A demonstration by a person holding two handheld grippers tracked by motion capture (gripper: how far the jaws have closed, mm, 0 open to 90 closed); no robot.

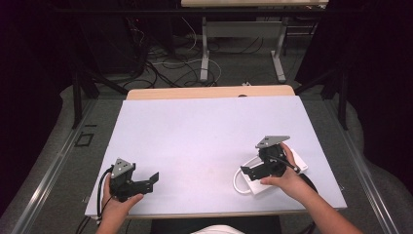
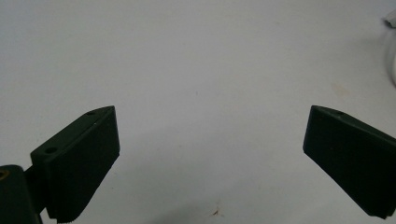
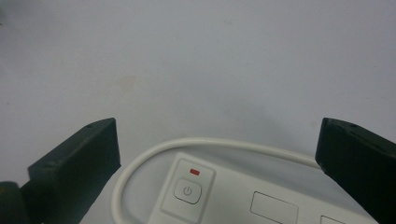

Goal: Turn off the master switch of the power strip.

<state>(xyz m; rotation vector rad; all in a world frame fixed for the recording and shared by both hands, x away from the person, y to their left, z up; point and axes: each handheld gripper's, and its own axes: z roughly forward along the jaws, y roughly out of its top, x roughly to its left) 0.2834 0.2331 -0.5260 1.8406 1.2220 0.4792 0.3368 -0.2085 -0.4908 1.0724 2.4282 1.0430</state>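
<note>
A white-topped table point(image 1: 204, 141) is seen from above, bare but for a white power strip point(image 3: 261, 200) lying near its right front corner; the strip's white cord point(image 3: 154, 154) is looped round its switch end. The right gripper point(image 1: 258, 168) is held over the strip, jaws spread wide, nothing pinched; the left gripper point(image 1: 146, 183) is held wide open over bare surface, well apart. If closed carelessly, the cord could be snagged, or the power button point(image 3: 187, 191) pressed, it is judged.
</note>
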